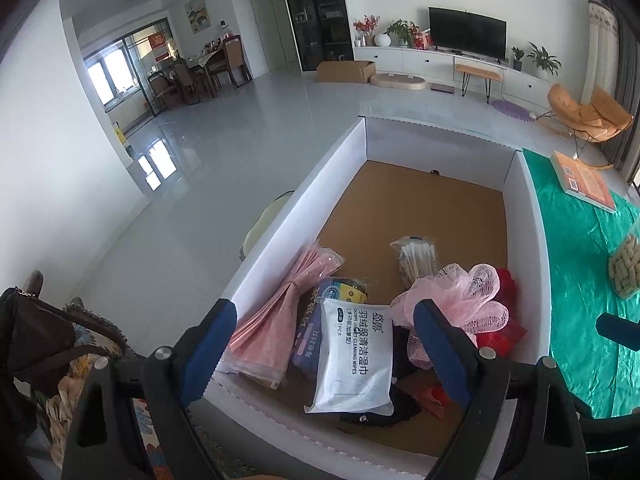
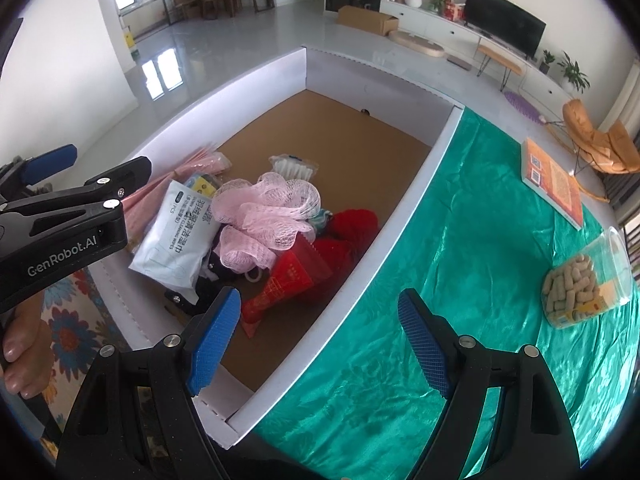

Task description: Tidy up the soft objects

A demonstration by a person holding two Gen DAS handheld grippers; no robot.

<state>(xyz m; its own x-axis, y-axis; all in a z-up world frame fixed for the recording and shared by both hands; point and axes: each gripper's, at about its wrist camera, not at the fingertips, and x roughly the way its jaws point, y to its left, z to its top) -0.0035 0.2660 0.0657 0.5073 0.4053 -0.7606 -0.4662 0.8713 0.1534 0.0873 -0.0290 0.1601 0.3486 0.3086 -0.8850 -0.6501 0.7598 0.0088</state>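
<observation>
- Soft items are seen piled at near end of white box [image 2: 400, 216]: pink mesh pouf [image 2: 268, 212], wipes pack [image 1: 352, 360], red fabric [image 2: 352, 232], pink cloth bundle [image 1: 272, 312], cotton swabs [image 1: 416, 260].
- Left gripper [image 1: 320, 356] is held spread over wipes pack, nothing gripped.
- Right gripper [image 2: 320, 340] is spread, empty, above box rim and green cloth [image 2: 460, 280].
- Stage can't be fixed: fits mid-sorting or finished. Jar [image 2: 584, 280] and book [image 2: 556, 180] lie outside, on cloth.

Bright daylight from windows [image 1: 120, 76] at upper left glares off the floor [image 1: 224, 132]; fisheye bends edges, corners dark.
</observation>
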